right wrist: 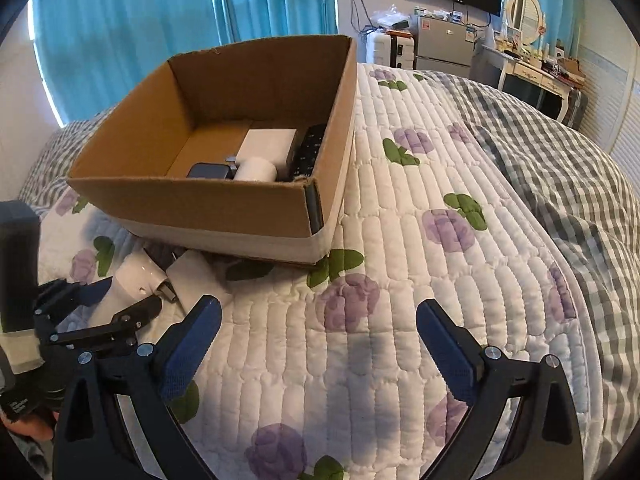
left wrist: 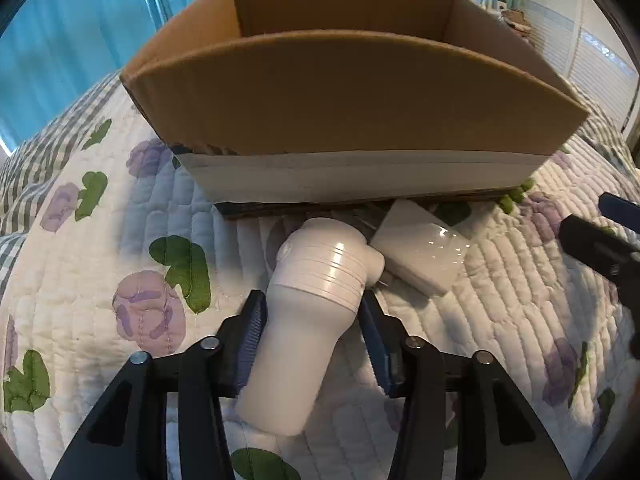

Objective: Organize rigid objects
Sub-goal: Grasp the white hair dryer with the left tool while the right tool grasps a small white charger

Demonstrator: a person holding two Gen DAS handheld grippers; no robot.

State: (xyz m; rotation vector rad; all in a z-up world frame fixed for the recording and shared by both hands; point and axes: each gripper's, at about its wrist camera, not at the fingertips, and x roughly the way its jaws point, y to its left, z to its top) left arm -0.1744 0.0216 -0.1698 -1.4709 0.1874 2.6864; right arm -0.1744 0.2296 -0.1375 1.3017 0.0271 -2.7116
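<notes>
My left gripper (left wrist: pixel 314 310) is shut on a white handheld appliance (left wrist: pixel 308 308) with a ribbed collar, lying on the quilt just in front of the cardboard box (left wrist: pixel 340 96). A white rectangular block (left wrist: pixel 422 250) lies beside it to the right, against the box's base. In the right wrist view my right gripper (right wrist: pixel 318 322) is open and empty over the quilt, right of the left gripper (right wrist: pixel 120 300) and the white appliance (right wrist: pixel 134 280). The box (right wrist: pixel 192 200) holds a white box (right wrist: pixel 266 144), a white cylinder (right wrist: pixel 256 170), a dark device (right wrist: pixel 208 170) and a black remote (right wrist: pixel 306 152).
The floral quilt (right wrist: pixel 400 280) covers the bed, with a checked blanket (right wrist: pixel 560 168) bunched at the right. Blue curtains (right wrist: pixel 160 20) hang behind. A dresser with a mirror (right wrist: pixel 524 12), a small fridge and a wall TV stand at the far side.
</notes>
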